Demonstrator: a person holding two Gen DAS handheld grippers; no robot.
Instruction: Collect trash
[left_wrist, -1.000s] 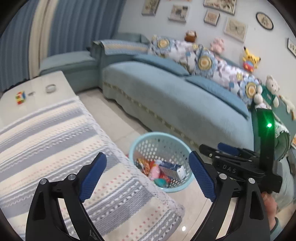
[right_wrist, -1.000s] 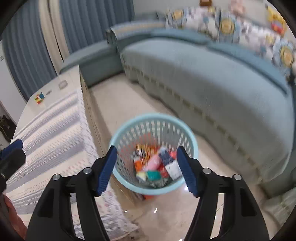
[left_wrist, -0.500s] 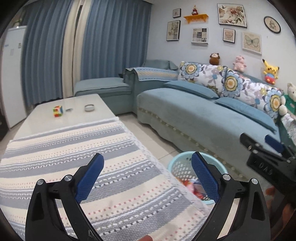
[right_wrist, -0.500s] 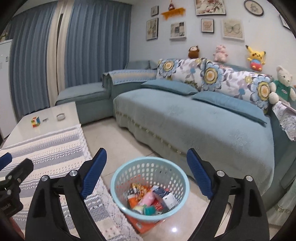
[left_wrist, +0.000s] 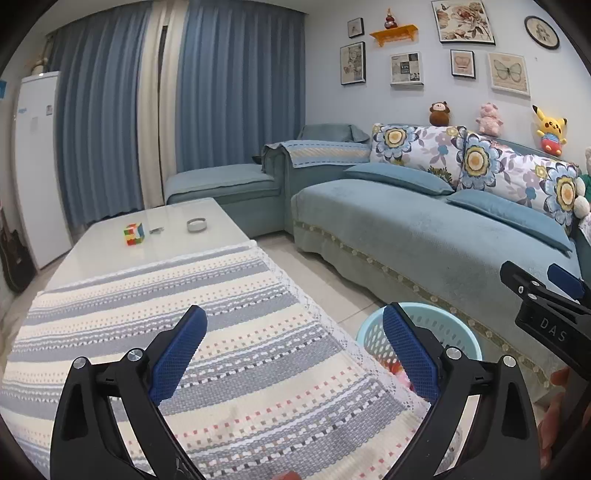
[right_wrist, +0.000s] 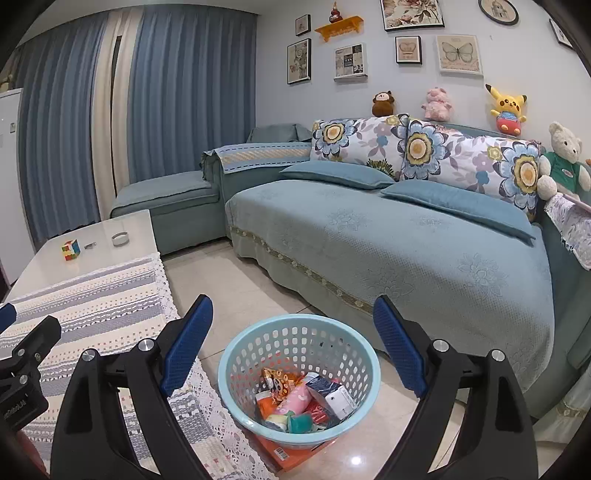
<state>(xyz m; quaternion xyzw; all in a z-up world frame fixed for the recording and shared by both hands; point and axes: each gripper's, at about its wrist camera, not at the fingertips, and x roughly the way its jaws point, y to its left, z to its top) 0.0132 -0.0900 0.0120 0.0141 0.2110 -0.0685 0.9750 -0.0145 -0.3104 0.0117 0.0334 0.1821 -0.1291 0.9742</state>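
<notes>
A light blue plastic basket (right_wrist: 236, 365) stands on the floor between table and sofa. It holds several pieces of trash (right_wrist: 306, 400): wrappers, a pink tube, a white box. Its rim also shows in the left wrist view (left_wrist: 458, 332). My right gripper (right_wrist: 291, 347) is open and empty, raised above the basket. My left gripper (left_wrist: 293, 349) is open and empty, held over the striped tablecloth (left_wrist: 147, 314). The right gripper's black body shows at the right edge of the left wrist view (left_wrist: 546, 317).
A white coffee table (left_wrist: 166, 243) carries a puzzle cube (left_wrist: 133, 234), a small round dish (left_wrist: 195, 225) and a small metal piece. A blue sofa (right_wrist: 406, 243) with flowered cushions and plush toys fills the right. An orange flat item (right_wrist: 291, 452) lies under the basket.
Both grippers have tilted up and pulled back from the basket; the views now look level across the room. Both stay open and empty.
</notes>
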